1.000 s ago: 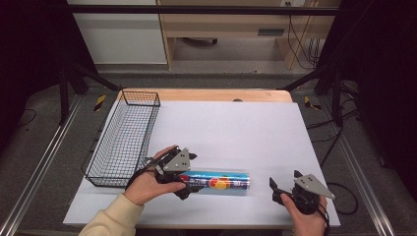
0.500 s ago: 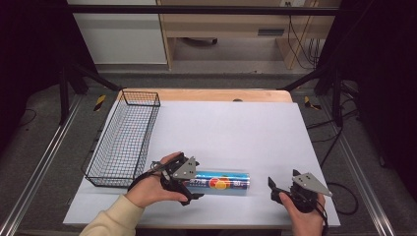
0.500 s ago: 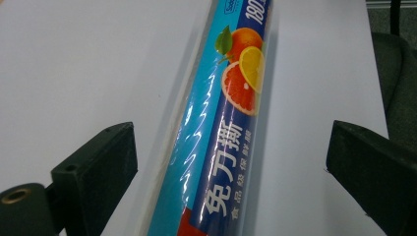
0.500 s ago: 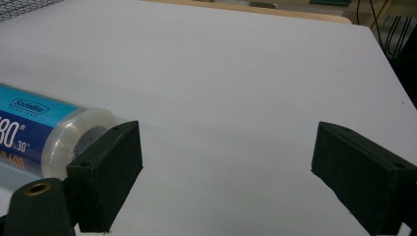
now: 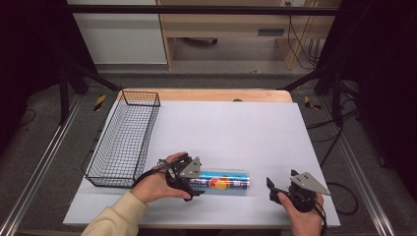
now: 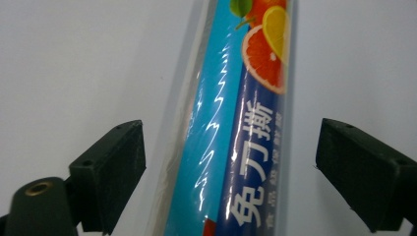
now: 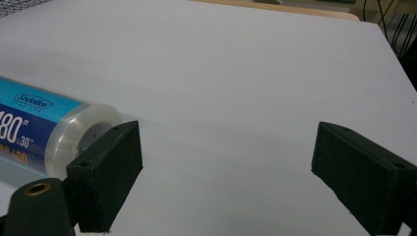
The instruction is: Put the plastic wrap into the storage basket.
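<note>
A cling-film roll [image 5: 223,183] with a blue label and orange-fruit print lies on its side near the front of the white table [image 5: 236,128]. My left gripper [image 5: 195,186] straddles the roll's left end. In the left gripper view the roll [image 6: 236,123] runs between the two jaws of my left gripper [image 6: 231,147]. They have just been closing, and a gap still shows on each side. My right gripper [image 5: 273,189] rests open on the table to the right of the roll. In the right gripper view the roll's clear end [image 7: 74,132] sits beyond the left jaw of my right gripper [image 7: 226,152].
A black wire basket [image 5: 123,140] stands along the table's left side, with nothing in it. The table's wooden back edge [image 5: 206,95] shows behind the white sheet. Floor rails and dark stands flank the table.
My left gripper has come down and toward the front onto the roll's left end, and its jaws stand narrower. The roll and my right gripper have stayed put.
</note>
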### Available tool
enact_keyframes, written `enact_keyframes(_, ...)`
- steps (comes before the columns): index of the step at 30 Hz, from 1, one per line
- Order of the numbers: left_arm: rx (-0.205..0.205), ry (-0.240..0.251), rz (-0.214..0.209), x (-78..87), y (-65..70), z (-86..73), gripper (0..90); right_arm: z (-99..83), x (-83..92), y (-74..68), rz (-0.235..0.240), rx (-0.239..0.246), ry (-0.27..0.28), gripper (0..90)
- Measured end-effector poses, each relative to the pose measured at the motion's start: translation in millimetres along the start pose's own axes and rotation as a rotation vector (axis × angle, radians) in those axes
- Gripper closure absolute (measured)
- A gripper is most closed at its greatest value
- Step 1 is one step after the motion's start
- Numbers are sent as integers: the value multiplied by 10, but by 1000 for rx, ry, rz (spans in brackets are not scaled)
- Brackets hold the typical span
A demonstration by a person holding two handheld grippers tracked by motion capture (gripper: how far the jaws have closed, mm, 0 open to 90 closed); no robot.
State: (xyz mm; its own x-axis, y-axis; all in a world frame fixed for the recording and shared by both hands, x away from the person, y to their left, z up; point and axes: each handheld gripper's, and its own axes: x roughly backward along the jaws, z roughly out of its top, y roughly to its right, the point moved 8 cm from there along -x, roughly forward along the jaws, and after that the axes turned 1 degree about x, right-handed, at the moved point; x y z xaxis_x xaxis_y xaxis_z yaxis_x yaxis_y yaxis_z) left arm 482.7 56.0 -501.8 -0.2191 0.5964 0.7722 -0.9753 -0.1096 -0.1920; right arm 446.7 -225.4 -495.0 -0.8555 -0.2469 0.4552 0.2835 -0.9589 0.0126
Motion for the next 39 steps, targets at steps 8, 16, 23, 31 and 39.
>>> enact_keyframes(8,-29,-39,-15,-94,0,7,227,-18,-12,-3,1,2,-9,120)
enact_keyframes(16,-45,-67,-13,-130,-9,-18,251,-25,-19,-19,4,10,-16,120)
enact_keyframes(23,-39,-105,-7,-156,-32,-46,251,-29,-23,-28,7,13,-20,120)
enact_keyframes(31,-33,-123,7,-190,-57,-51,267,-32,-28,-35,9,13,-20,120)
enact_keyframes(39,-42,-147,8,-212,-73,-56,271,-39,-43,-37,9,25,-25,120)
